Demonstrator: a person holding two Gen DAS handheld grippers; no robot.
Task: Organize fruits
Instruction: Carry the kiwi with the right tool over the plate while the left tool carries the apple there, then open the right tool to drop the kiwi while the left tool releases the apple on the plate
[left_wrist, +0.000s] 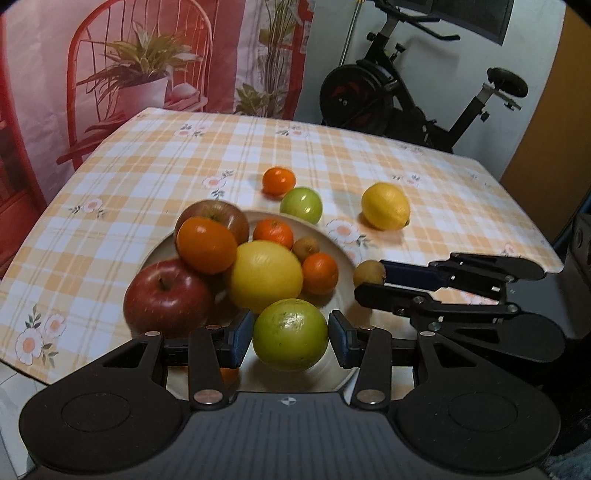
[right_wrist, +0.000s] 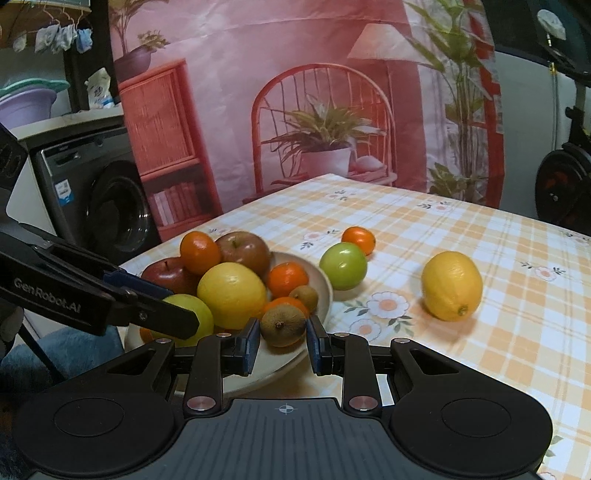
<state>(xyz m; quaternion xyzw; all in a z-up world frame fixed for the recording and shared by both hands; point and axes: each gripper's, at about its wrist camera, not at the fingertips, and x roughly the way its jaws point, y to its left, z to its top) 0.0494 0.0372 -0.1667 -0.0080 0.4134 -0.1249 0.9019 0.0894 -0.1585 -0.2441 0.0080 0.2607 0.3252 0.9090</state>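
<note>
Across the left wrist view, a worktop (left_wrist: 369, 155) under an orange-and-white checked cloth with printed flowers carries a shallow cream plate (left_wrist: 334, 242) heaped with fruit: two red apples, two oranges, two small mandarins, a large yellow lemon and a brown kiwi. Behind it hang a pink printed backdrop (left_wrist: 147, 55) and, at right, a black exercise bike (left_wrist: 406, 92). The left tool (left_wrist: 290, 338) points steeply down over the plate's near side, its blue-padded fingers clenched on a round green apple (left_wrist: 290, 338). The right tool (left_wrist: 369, 282), entering from the right, grips a small brown kiwi (left_wrist: 368, 272) at the plate's right rim. Loose on the cloth beyond lie a small mandarin (left_wrist: 279, 181), touching a second green apple (left_wrist: 301, 205), and a second lemon (left_wrist: 385, 206), well apart.

Along the right wrist view, the room's other side appears: a dark front-loading washing machine (right_wrist: 96, 199) and hanging laundry (right_wrist: 59, 37), unseen from the left. Here the right tool (right_wrist: 282, 338) holds the kiwi (right_wrist: 282, 325) over the plate's (right_wrist: 325, 291) near edge, while the left tool (right_wrist: 177, 321) reaches in from the left around its green apple (right_wrist: 201, 314).
</note>
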